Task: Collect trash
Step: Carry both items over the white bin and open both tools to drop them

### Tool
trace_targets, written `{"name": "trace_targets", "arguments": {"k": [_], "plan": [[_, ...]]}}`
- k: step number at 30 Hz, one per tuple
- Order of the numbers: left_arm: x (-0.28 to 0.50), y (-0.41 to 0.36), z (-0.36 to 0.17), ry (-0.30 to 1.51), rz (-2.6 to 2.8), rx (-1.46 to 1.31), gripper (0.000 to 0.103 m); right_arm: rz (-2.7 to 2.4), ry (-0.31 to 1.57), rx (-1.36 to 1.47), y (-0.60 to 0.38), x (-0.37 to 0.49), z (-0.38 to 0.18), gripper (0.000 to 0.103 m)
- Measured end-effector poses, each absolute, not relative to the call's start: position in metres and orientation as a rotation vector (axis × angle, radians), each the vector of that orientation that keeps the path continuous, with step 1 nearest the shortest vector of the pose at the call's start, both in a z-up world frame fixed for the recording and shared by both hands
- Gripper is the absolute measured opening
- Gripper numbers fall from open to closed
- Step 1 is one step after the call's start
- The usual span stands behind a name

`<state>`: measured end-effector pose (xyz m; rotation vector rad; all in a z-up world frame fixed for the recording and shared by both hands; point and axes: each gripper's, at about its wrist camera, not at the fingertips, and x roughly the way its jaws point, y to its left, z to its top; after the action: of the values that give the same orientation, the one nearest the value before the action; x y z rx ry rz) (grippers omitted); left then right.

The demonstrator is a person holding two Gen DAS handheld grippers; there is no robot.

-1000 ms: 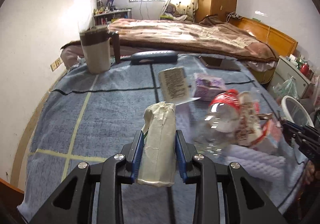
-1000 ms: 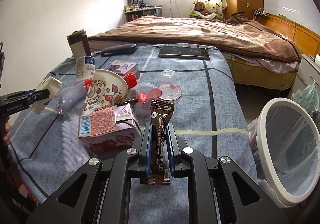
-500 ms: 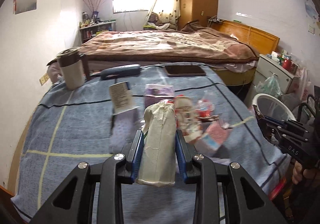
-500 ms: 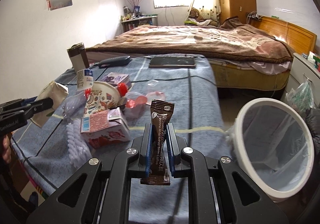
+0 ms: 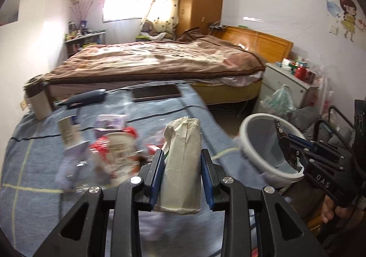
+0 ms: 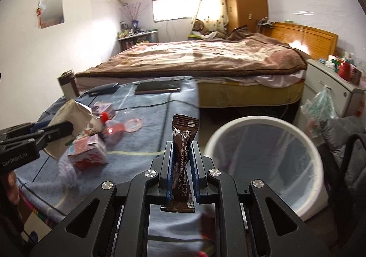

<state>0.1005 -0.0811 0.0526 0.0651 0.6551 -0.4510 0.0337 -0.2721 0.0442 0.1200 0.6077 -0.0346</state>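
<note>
My left gripper is shut on a crumpled cream paper bag, held above the blue blanket-covered table. My right gripper is shut on a brown coffee sachet, held beside the rim of the white trash bin, which has a clear liner. The bin also shows in the left wrist view, with the right gripper in front of it. More trash lies on the table: a red-and-white carton, a printed paper cup, a clear red-tinted lid.
A tumbler, a dark case and a tablet sit at the table's far end. A bed with a brown blanket lies beyond. A white nightstand and hanging bag stand right of the bin.
Both grippers have swung rightward away from the trash pile toward the bin, each keeping hold of its item. The bin now sits closer in both views.
</note>
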Motion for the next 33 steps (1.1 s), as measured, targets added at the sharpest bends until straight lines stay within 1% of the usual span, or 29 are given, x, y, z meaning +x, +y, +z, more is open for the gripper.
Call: {"name": "trace_targets", "arguments": {"k": [14,19,28,33], "plan": [[0.096,-0.184,0.046,0.66,-0.579,0.118,0.034,-0.156,0.618,0.157,-0.339,0.018,0.037,0.016],[0.094,-0.218,0.038,0.675,-0.651,0.143,0.034,-0.194,0.659,0.182,-0.365,0.018,0.025,0.016],[0.105,-0.269,0.02,0.758,-0.74,0.136,0.034,-0.209,0.753,0.208,-0.394,0.031,0.002,0.016],[0.112,-0.281,0.009,0.793,-0.729,0.145,0.038,-0.213,0.784,0.237,-0.406,0.034,-0.006,0.017]]}}
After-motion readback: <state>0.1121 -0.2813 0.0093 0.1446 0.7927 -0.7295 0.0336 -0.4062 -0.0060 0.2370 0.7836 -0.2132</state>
